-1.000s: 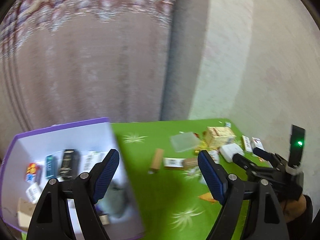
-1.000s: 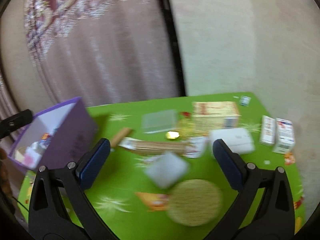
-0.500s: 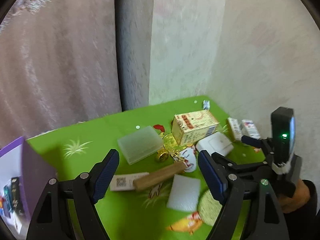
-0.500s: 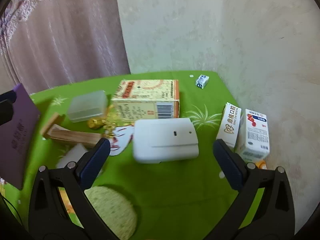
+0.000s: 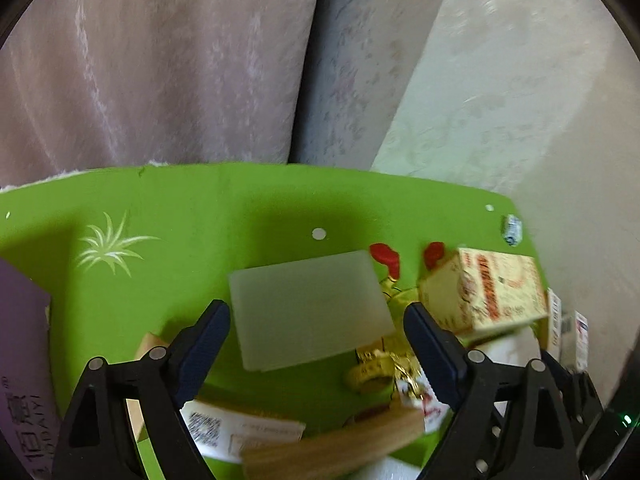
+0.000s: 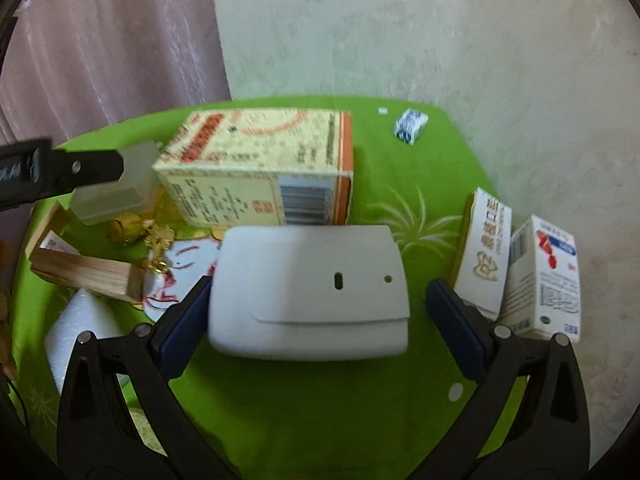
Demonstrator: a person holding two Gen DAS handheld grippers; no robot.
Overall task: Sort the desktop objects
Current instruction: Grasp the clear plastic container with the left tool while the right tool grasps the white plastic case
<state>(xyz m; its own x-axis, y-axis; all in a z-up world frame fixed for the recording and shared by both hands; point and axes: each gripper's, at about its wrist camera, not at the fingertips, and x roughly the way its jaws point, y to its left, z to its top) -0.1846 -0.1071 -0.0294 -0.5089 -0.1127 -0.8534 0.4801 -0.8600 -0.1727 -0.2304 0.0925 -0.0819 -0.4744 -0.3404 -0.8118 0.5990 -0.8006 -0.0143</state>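
My left gripper [image 5: 316, 336] is open, its fingers on either side of the near edge of a frosted translucent flat box [image 5: 308, 312] lying on the green table [image 5: 192, 220]. My right gripper [image 6: 320, 308] is open around a white rounded plastic case [image 6: 312, 292]; its left pad [image 6: 188, 320] is close to the case's side, the right pad stands apart. A cream and orange carton [image 6: 260, 168] lies just behind the case and also shows in the left wrist view [image 5: 488, 292].
A purple box [image 5: 20, 380] stands at the left. A wooden block [image 6: 88, 272], gold trinket [image 6: 128, 228], white foam pad [image 6: 80, 328] and labelled packet [image 5: 236, 432] lie around. Two upright medicine boxes [image 6: 540, 280] stand right, a small blue-white packet [image 6: 410, 126] behind. Wall and curtain back the table.
Both grippers have swung right, away from the purple box, and moved in low: the left onto the frosted box, the right onto the white case. Both stay open.
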